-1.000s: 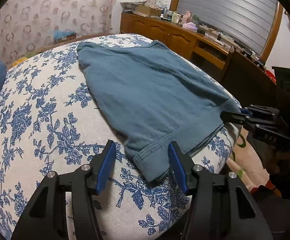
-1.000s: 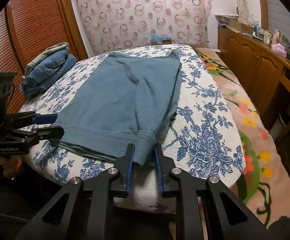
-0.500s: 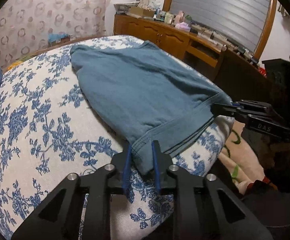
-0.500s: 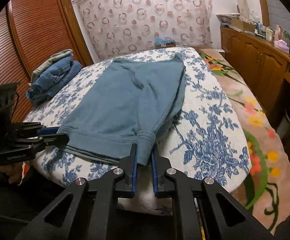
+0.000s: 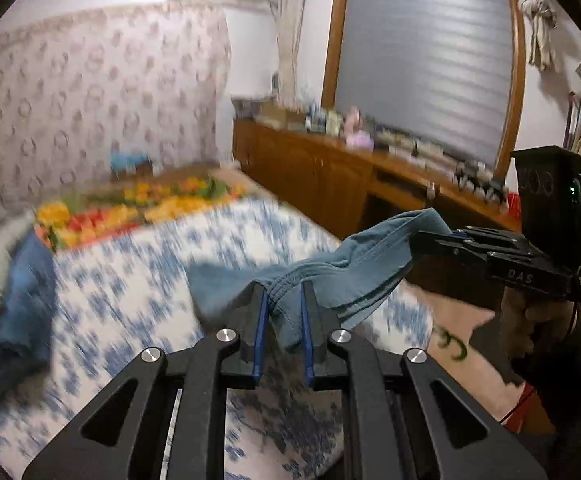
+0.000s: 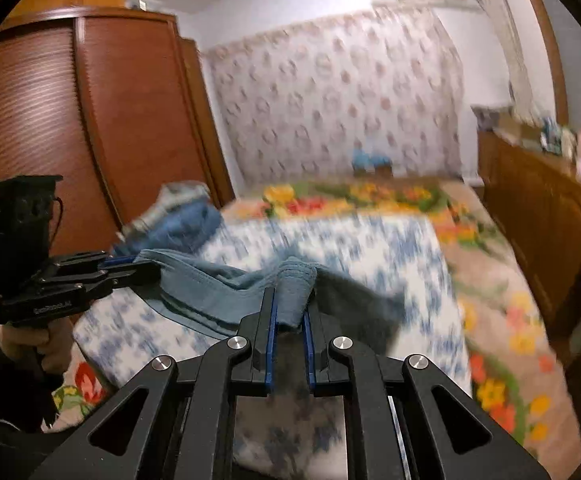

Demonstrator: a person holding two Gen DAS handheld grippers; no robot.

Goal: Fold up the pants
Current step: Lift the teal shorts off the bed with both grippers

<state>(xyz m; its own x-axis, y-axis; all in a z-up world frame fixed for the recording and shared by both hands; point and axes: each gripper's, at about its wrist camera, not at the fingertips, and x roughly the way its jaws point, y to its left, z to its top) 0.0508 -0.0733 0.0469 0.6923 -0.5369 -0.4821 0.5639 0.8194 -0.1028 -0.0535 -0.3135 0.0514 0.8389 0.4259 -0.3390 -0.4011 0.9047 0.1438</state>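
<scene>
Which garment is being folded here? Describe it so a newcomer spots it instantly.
On the bed with the blue-flowered cover, find the teal pants lifted at the near edge, a gripper clamped on each corner. Unlike the darker denim pile by the wardrobe, they are plain.

Bedroom in a home. Bed with blue-and-white floral cover (image 6: 370, 248), ahead of the tools; tall reddish-brown wooden wardrobe with slatted doors (image 6: 70, 120), far left; long wooden sideboard crowded with small items (image 5: 350, 164), to the right; window with grey roller blind in a wooden frame (image 5: 422, 52); pink ring-patterned wall hanging (image 6: 330, 92) beyond the bed.
</scene>
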